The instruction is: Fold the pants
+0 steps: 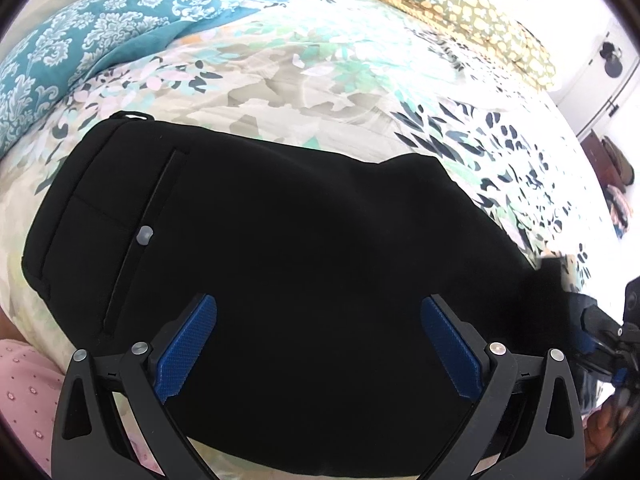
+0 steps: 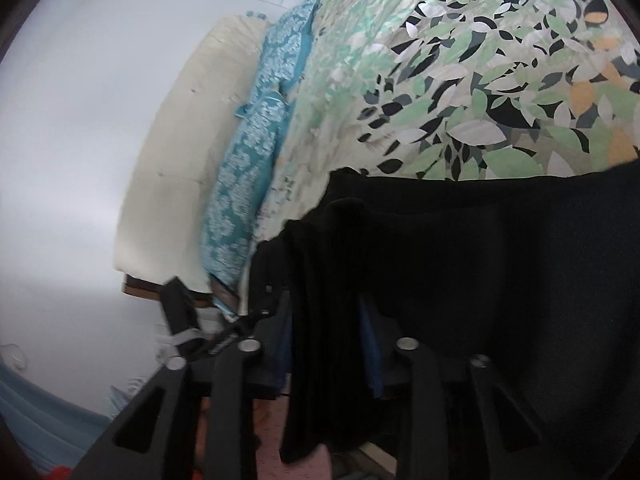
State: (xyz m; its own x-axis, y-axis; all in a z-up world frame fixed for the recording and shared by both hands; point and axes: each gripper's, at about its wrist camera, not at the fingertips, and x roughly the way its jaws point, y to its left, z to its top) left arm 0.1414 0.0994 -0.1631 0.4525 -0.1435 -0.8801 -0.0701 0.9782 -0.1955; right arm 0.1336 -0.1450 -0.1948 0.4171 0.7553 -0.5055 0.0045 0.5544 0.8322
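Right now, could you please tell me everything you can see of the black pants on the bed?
The black woven-fabric pants lie folded on the leaf-patterned bedspread, seat side up: a welt pocket with a grey button shows near the waistband. The open left tongs hover above them. A bunched fold hangs between the blue pads of the right tongs; whether these pads press it is unclear.

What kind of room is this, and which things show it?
Most likely a bedroom: the black pants lie on a bed with a leaf-print cover, a teal patterned pillow at one side, and a cream padded headboard behind.
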